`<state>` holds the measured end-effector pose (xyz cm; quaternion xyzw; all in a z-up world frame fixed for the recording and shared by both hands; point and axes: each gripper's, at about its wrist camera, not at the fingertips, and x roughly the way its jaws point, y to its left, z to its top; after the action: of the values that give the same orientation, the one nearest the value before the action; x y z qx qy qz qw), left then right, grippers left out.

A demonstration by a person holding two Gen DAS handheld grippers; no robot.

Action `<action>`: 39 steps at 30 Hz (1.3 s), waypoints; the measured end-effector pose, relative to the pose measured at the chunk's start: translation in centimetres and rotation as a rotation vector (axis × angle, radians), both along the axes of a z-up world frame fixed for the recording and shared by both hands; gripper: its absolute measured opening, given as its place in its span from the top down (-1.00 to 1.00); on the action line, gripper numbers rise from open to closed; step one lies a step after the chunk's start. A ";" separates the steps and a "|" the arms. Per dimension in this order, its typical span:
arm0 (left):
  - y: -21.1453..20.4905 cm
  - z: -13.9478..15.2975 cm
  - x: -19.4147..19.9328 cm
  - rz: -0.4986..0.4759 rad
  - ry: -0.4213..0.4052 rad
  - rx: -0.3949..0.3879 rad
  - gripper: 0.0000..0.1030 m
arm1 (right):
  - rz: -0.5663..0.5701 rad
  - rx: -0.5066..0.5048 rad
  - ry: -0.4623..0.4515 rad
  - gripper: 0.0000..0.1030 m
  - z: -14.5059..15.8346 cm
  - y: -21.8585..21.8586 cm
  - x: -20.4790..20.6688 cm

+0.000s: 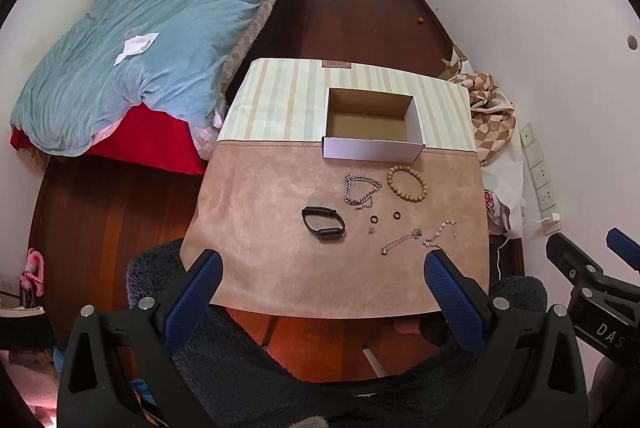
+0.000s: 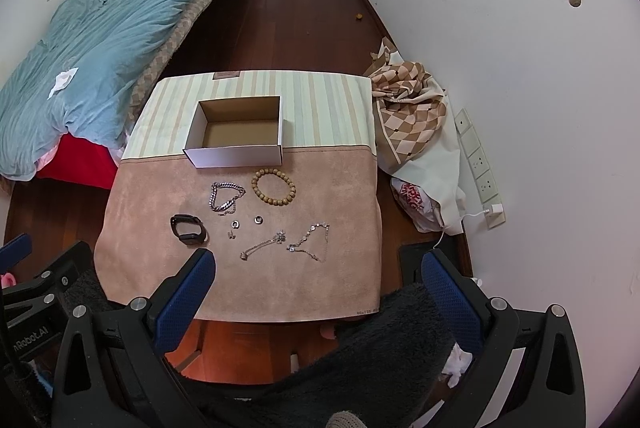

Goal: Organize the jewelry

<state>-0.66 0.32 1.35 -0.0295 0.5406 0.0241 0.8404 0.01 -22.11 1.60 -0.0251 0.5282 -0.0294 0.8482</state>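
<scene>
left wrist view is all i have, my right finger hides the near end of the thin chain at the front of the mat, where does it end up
Observer: The right wrist view shows the whole thin chain. It bends into a loop and lies flat on the mat, apart from the charm chain beside it.
Operator: i only see the right gripper from the side, open or shut
Observer: Open. The right gripper has its jaws spread wide with nothing between them, above the near part of the mat.
</scene>
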 end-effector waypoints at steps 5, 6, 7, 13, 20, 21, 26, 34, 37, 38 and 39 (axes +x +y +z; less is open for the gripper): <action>0.0 0.0 -0.1 0.001 -0.003 0.002 -1.00 | 0.000 -0.005 -0.004 -1.00 0.2 0.1 -0.1; 0.0 0.0 -0.2 0.001 -0.004 0.001 -1.00 | 0.000 -0.004 -0.003 -1.00 0.1 0.1 -0.1; 0.0 0.0 -0.2 0.002 -0.005 0.002 -1.00 | -0.001 -0.004 -0.004 -1.00 0.2 0.1 -0.1; 0.2 0.1 -0.3 0.004 -0.009 0.002 -1.00 | -0.001 -0.007 -0.009 -1.00 0.4 0.1 0.1; 0.2 0.1 -0.2 0.004 -0.011 0.001 -1.00 | -0.005 -0.006 -0.020 -1.00 0.5 0.2 -0.1; 0.2 0.1 -0.1 0.004 -0.012 0.005 -1.00 | -0.006 -0.005 -0.020 -1.00 0.4 0.2 -0.1; 0.7 -1.3 1.7 0.035 -0.018 0.057 -1.00 | -0.024 0.001 -0.010 -1.00 -1.6 0.0 0.9; 2.9 -8.5 6.4 0.068 0.099 0.100 -1.00 | -0.091 0.052 0.088 -0.99 -9.2 -1.4 4.9; 3.7 -11.7 7.5 0.071 0.155 0.096 -0.98 | -0.117 0.077 0.133 -0.80 -12.4 -1.7 6.0; 3.9 -12.5 7.7 0.074 0.164 0.088 -0.98 | -0.122 0.078 0.147 -0.73 -13.4 -1.7 6.3; 4.1 -13.1 7.8 0.074 0.168 0.082 -0.98 | -0.126 0.078 0.160 -0.68 -14.6 -1.8 6.6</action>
<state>7.12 4.42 -11.78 -0.0129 0.6064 0.0798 0.7910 6.62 -23.86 -13.01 0.0389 0.5955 -0.0600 0.8002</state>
